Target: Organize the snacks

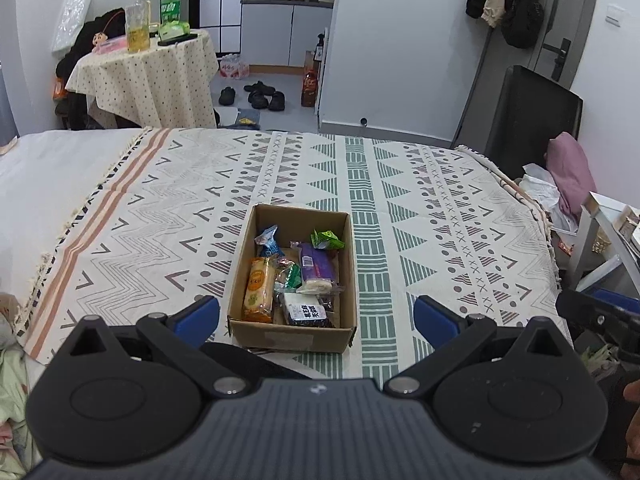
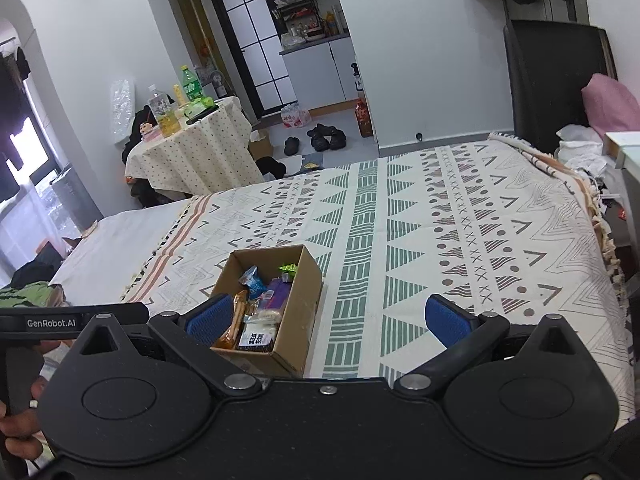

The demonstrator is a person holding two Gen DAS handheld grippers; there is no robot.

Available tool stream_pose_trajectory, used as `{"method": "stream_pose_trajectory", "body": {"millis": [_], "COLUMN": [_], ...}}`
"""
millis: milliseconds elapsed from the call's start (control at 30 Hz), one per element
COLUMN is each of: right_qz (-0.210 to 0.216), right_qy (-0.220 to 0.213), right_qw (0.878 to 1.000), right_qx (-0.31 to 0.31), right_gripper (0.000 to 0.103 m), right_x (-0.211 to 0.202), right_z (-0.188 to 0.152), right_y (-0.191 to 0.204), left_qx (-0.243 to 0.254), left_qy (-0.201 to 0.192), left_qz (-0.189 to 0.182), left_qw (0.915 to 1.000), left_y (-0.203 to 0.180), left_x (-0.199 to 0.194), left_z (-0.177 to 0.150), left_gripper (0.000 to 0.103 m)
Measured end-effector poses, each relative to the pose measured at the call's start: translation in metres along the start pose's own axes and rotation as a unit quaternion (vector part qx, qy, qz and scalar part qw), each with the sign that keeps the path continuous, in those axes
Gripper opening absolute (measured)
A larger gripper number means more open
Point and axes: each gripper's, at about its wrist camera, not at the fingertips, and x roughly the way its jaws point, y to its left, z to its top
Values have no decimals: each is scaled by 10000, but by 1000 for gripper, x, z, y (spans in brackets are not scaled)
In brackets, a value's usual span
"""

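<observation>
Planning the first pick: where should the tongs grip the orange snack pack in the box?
Take the orange snack pack from above, across its narrow width near mid-length. It lies flat and lengthwise against the cardboard box's left wall, so side approaches look blocked.

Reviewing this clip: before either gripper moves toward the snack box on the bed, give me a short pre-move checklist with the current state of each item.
1. Left gripper open and empty: ok.
2. Right gripper open and empty: ok.
3. Cardboard box upright on the patterned blanket, top open: ok.
4. Snacks inside the box, such as the orange packet and purple packet: ok; none seen on the blanket.
5. Blanket around the box free of obstacles: ok.
6. Whether any snacks remain outside the views: cannot tell.
</observation>
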Motion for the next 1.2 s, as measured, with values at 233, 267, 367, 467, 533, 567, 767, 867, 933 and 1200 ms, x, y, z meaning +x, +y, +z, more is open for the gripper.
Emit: {"method": "stream_pose_trajectory", "body": {"millis": [233,267,367,467,533,567,767,867,933,1200], "right_qz": [-17,-20,-25,-36,-50,-52,-48,-54,-43,-39], "right_qy": [-4,-13,-66,-126,-151,-147,-118,-112,-112,-123], "right_qw": [9999,9999,9999,9998,9998,9998,9999,9999,9999,9999], "right_qx": [-169,-165,-120,-118,-103,-93,-42,-56,-52,-64], "right_gripper": [103,103,103,103,103,103,103,103,103,103], "right_x": [-19,-22,-30,-36,-40,-40,-42,-42,-42,-42], "right_z": [-8,-7,-7,-9,-10,-11,-12,-14,-14,-15], "right_y": [3,3,3,1,0,-1,-2,-1,-2,-1], "left_qx": [150,156,160,147,143,144,121,125,126,105], "left_qy": [-43,-51,-77,-107,-116,-119,-142,-136,-130,-112], "left_qz": [-1,0,-6,2,10,14,9,7,2,-22], "left_qw": [9999,9999,9998,9998,9998,9998,9998,9998,9998,9999], "left_y": [1,1,5,9,10,11,15,15,15,15], "left_x": [-14,-15,-21,-26,-29,-30,-35,-36,-36,-36], "left_z": [-8,-9,-11,-12,-14,-14,-16,-16,-17,-19], "left_gripper": [103,103,103,103,103,103,103,103,103,103]}}
